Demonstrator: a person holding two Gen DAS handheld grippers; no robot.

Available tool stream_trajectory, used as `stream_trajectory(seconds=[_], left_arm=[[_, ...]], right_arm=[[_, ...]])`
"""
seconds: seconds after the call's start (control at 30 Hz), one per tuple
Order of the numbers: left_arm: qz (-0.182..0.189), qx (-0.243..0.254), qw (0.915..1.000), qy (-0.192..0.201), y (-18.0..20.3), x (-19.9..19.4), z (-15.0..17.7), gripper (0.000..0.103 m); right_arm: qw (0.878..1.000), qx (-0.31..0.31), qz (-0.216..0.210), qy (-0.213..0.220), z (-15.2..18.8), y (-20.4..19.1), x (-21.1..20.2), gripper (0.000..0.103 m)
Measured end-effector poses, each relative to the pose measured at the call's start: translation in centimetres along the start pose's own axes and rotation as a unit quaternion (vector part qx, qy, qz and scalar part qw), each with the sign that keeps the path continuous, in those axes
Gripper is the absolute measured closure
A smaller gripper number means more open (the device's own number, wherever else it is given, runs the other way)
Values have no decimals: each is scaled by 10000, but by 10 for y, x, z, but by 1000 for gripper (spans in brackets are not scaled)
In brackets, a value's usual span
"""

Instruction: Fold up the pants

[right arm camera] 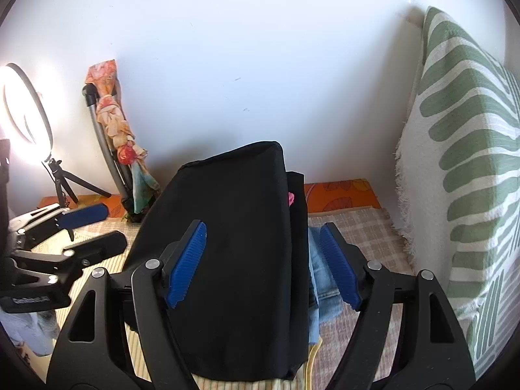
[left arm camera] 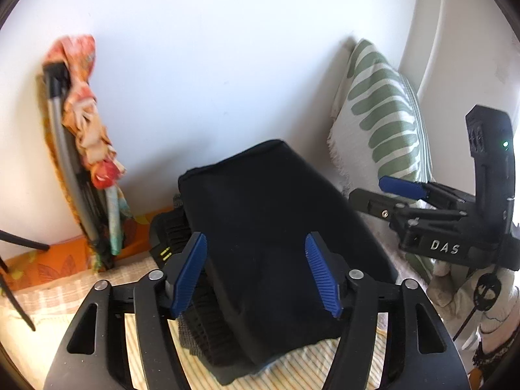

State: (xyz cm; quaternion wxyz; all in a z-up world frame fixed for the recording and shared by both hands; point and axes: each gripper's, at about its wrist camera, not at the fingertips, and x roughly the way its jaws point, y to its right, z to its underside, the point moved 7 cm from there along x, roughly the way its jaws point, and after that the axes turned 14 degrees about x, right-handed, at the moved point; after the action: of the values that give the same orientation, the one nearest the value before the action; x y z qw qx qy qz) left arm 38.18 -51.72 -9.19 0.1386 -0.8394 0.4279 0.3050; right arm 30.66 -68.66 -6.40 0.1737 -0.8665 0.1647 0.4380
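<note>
The black pants (left arm camera: 266, 211) (right arm camera: 234, 227) lie folded into a thick block on top of a pile of other clothes on a striped mat (right arm camera: 364, 237). My left gripper (left arm camera: 256, 276) is open, its blue pads standing apart on either side of the block's near end without pressing it. My right gripper (right arm camera: 263, 265) is also open and straddles the block's near part; nothing is pinched. Each gripper shows in the other's view: the right gripper (left arm camera: 380, 195) beside the block on the right, the left gripper (right arm camera: 97, 229) on the left.
Blue jeans (right arm camera: 321, 276) and a ribbed dark garment (left arm camera: 201, 325) stick out from under the block. A green-leaf pillow (left arm camera: 383, 113) (right arm camera: 471, 162) leans at the right. A folded stand wrapped in floral cloth (left arm camera: 84, 130) (right arm camera: 113, 123) leans on the white wall. A lit ring light (right arm camera: 26, 113) stands far left.
</note>
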Motion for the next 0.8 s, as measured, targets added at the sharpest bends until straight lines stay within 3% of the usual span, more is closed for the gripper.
stream_trajectory(seconds=[0.43,0.8], left_arm=[[-84,168,9992,354,21,-85,18,30],[-104,195,9991,368,42,-147,93,23]], right_arm=[[9990,84,-157,398,32,-28,-76,12],[9981,20,-328,522,117,-50,-129,7]])
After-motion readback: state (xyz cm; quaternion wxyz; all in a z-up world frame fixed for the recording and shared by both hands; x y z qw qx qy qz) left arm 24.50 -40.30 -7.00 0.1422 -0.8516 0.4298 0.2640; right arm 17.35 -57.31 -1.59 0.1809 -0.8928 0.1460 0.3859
